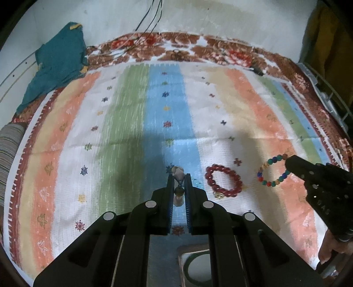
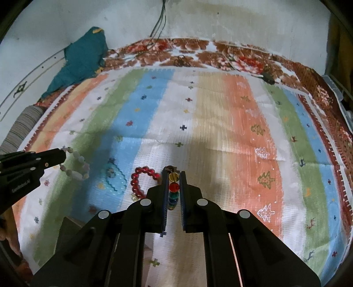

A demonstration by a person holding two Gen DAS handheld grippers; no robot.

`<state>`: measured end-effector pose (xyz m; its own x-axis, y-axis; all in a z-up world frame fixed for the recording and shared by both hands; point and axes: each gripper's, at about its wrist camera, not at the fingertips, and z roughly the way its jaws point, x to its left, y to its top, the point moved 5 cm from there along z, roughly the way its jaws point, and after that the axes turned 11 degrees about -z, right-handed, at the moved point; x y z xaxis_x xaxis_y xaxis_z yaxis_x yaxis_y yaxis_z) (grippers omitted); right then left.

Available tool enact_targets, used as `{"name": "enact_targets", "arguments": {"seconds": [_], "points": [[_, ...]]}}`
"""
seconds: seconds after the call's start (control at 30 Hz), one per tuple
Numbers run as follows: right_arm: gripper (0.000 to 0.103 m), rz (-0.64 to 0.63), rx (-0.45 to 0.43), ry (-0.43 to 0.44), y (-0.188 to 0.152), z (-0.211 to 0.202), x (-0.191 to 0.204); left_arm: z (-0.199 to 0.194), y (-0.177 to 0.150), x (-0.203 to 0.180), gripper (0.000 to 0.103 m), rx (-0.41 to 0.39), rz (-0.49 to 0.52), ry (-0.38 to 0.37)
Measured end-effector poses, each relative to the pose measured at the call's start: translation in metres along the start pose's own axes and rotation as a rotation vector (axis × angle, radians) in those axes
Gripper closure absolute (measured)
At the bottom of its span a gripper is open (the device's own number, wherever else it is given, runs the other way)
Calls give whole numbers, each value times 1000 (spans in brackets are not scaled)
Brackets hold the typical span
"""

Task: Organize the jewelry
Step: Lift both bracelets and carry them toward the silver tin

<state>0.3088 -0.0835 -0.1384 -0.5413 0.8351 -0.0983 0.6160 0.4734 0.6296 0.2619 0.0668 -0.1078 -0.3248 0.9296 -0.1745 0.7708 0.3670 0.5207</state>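
Observation:
My left gripper (image 1: pixel 178 175) is shut on a pale stone bracelet (image 1: pixel 178 171), which hangs edge-on between the pads just above the striped cloth (image 1: pixel 132 123). In the right wrist view the same bracelet (image 2: pixel 77 174) dangles as a loop from the left gripper (image 2: pixel 62 154). My right gripper (image 2: pixel 173 172) is shut on a multicoloured bead bracelet (image 2: pixel 173 187). From the left wrist view that bracelet (image 1: pixel 260 174) hangs as a ring from the right gripper (image 1: pixel 288 160). A red bead bracelet (image 1: pixel 208 176) (image 2: pixel 133 182) lies flat on the cloth between the two grippers.
A teal cloth (image 1: pixel 59 64) is heaped at the far left corner by the wall. A striped cushion (image 1: pixel 8 150) sits at the left edge. Thin cables (image 1: pixel 150 19) hang down the wall. A wooden-framed box (image 1: pixel 192 249) shows beneath my left gripper.

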Motion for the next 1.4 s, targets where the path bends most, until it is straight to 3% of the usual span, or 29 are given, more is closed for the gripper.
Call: {"name": "enact_targets", "arguments": {"seconds": [0.67,1.4], "points": [[93,-51,-107,27,-1,-57,28,-64,-12,-15,94,-120,40,-61],[93,-84,-147,58,-26,-95,55,-109,-50,-34,94,-154,90,-130]]}}
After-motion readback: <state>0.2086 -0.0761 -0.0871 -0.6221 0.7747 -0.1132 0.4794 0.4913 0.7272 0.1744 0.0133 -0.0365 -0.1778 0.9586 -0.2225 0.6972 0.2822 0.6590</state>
